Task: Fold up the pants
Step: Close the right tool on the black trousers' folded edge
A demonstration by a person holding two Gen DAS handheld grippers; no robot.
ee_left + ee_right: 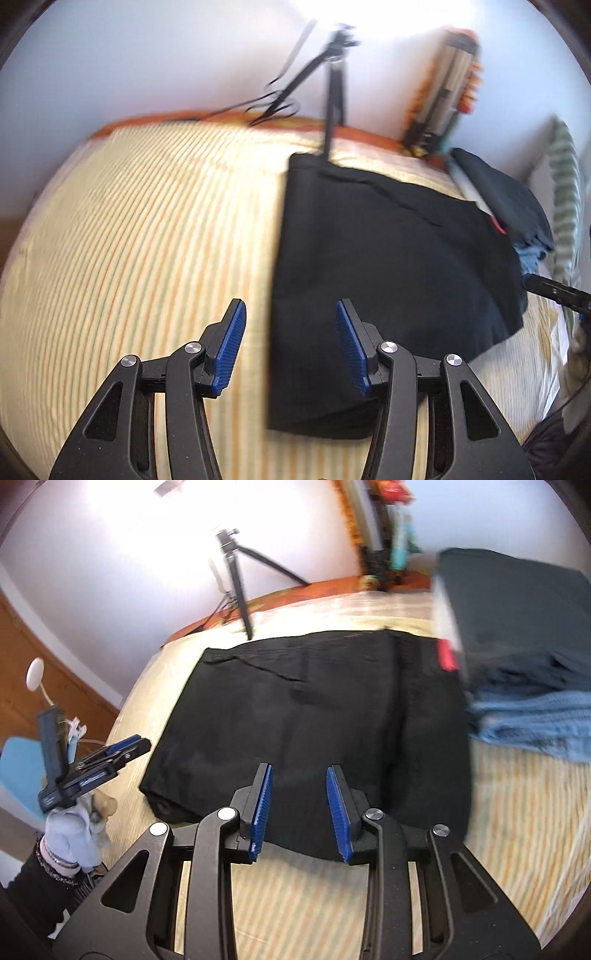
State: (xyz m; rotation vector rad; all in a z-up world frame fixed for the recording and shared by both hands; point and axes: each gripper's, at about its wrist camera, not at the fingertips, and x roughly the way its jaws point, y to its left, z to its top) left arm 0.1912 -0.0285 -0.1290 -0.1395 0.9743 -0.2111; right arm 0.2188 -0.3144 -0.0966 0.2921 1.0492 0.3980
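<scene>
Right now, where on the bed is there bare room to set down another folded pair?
The striped bedspread is bare left of the black pants, out to its orange edge, with a narrower bare strip in front of the pants. Right of them it is crowded: a clothes pile abuts them. A tripod stands behind.

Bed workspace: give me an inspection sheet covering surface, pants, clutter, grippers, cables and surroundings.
Surface: striped yellow bedspread, lying flat.
Job's things: black pants folded into a compact rectangle on the bed, not held.
Clutter: stack of folded clothes, dark on top of blue, right beside the pants; a red tag at its edge.
Grippers: left gripper open, empty, above the pants' edge; right gripper open, empty, over the pants' near edge.
Cables: thin dark cords near the tripod; a white cord at the bed's right edge.
Surroundings: tripod behind the bed, white wall, wooden door, gloved hand.
</scene>
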